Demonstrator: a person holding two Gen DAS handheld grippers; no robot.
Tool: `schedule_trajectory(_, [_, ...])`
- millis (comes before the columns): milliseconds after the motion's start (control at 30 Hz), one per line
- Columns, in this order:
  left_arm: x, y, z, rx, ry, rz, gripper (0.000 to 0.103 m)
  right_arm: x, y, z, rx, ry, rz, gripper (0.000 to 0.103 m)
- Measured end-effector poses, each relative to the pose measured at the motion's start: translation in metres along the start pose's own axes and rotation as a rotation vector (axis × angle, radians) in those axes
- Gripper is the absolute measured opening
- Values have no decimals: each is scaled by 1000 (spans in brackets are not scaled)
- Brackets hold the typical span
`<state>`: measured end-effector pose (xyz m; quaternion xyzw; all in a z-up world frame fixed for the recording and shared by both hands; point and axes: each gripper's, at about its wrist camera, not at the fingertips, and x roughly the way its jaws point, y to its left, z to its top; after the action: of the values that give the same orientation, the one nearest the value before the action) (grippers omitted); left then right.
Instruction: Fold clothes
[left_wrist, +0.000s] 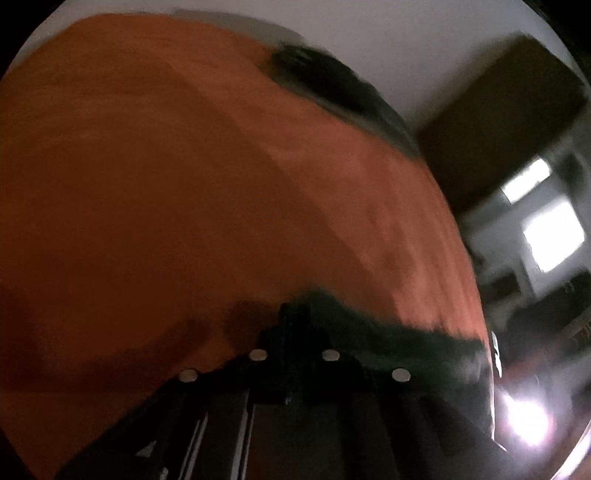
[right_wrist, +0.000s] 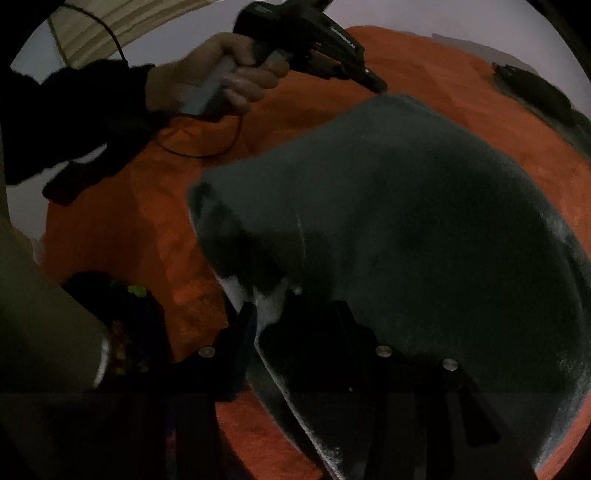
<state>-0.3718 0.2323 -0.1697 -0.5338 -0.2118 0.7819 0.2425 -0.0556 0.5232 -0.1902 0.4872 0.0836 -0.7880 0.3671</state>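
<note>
Matt dark cloth garment (right_wrist: 424, 221), fuzzy orange cover (left_wrist: 184, 184)

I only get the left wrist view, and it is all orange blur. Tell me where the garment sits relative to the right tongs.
Observer: The dark grey fleece garment is bunched directly in front of the right tongs, on the orange fuzzy cover.
Operator: Now report the left tongs.
Observer: The tip of the left tongs meets the garment's far edge. I cannot tell whether it is gripping.
</note>
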Motion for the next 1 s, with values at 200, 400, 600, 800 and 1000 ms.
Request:
schedule_trajectory(200, [-6, 8, 1, -13, 68, -50, 17, -12, 37, 32, -141, -106, 112, 41])
schedule_trajectory(400, [23, -16, -15, 63, 157, -40, 36, 39, 70, 49, -345, 32, 17, 25])
schedule_trajectory(600, [24, -24, -19, 40, 81, 8, 11, 51, 77, 50, -394, 31, -41, 2])
schedule_trajectory(800, [31, -29, -6, 43, 83, 11, 10, 42, 98, 30, -473, 47, 4, 2])
schedule_trajectory(1000, [33, -34, -9, 61, 90, 28, 14, 22, 83, 46, -387, 14, 90, 19])
